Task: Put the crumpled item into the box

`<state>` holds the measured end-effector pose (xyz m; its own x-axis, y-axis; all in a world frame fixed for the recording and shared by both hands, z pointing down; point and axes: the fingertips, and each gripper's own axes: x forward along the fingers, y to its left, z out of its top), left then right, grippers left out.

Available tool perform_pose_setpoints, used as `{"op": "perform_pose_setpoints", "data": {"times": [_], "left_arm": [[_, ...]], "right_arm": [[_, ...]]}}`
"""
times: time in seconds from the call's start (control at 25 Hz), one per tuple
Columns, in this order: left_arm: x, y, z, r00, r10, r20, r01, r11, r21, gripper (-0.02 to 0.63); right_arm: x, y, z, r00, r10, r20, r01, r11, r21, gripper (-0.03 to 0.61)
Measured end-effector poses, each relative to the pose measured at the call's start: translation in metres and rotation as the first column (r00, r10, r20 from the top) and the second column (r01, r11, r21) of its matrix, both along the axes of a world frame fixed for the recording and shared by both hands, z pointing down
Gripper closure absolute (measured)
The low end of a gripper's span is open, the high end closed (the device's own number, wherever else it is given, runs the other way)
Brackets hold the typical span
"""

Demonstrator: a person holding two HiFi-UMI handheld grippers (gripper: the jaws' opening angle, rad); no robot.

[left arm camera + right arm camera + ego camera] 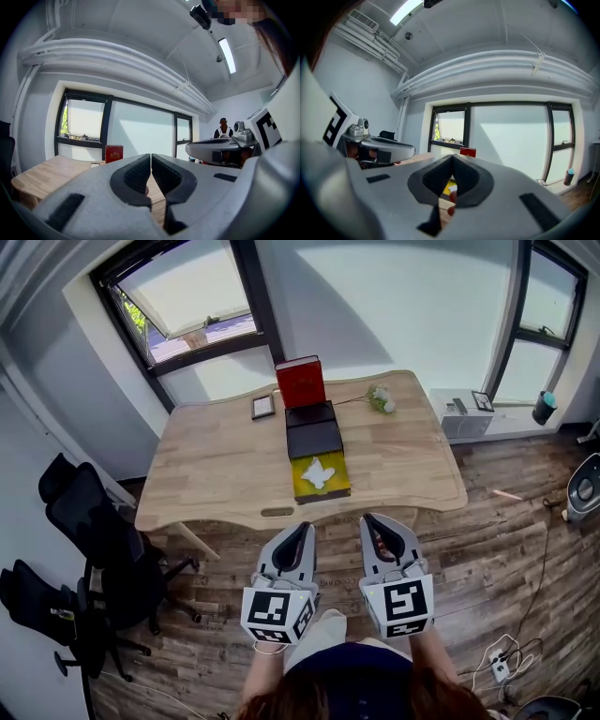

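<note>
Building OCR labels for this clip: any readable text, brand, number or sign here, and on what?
No readable text in any view.
Red lid: gold emblem, too small to read.
Cubes on left hand-held gripper and right hand-held gripper: black-and-white square markers, no letters.

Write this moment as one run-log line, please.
left gripper: shut, empty | right gripper: shut, empty | both short of table | crumpled item: on yellow tray | black box: behind tray

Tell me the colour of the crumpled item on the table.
White. The crumpled item shows best in the head view.
</note>
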<state>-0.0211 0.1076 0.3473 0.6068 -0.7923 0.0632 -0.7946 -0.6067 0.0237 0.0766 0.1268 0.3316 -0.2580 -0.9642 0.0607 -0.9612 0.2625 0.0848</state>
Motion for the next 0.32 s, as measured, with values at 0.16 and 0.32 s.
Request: {"op": "perform_pose_setpoints", "data": {"times": [0.16, 0.32], "left_arm": [[-0.0035, 0.0013, 0.0005, 1.0, -0.006, 0.002, 0.006, 1.0, 0.0, 0.584], [-0.0069, 0.0012, 0.0002, 1.0, -0.014, -0.003, 0.014, 1.0, 0.004, 0.584]], "right_arm": [[-0.0004, 0.0016, -0.001, 1.0, 0.008, -0.002, -0.008, 1.0, 0.007, 0.555], [-0.0018, 0.002, -0.0017, 1.0, 0.009, -0.009, -0.009, 1.0, 0.013, 0.555]]}}
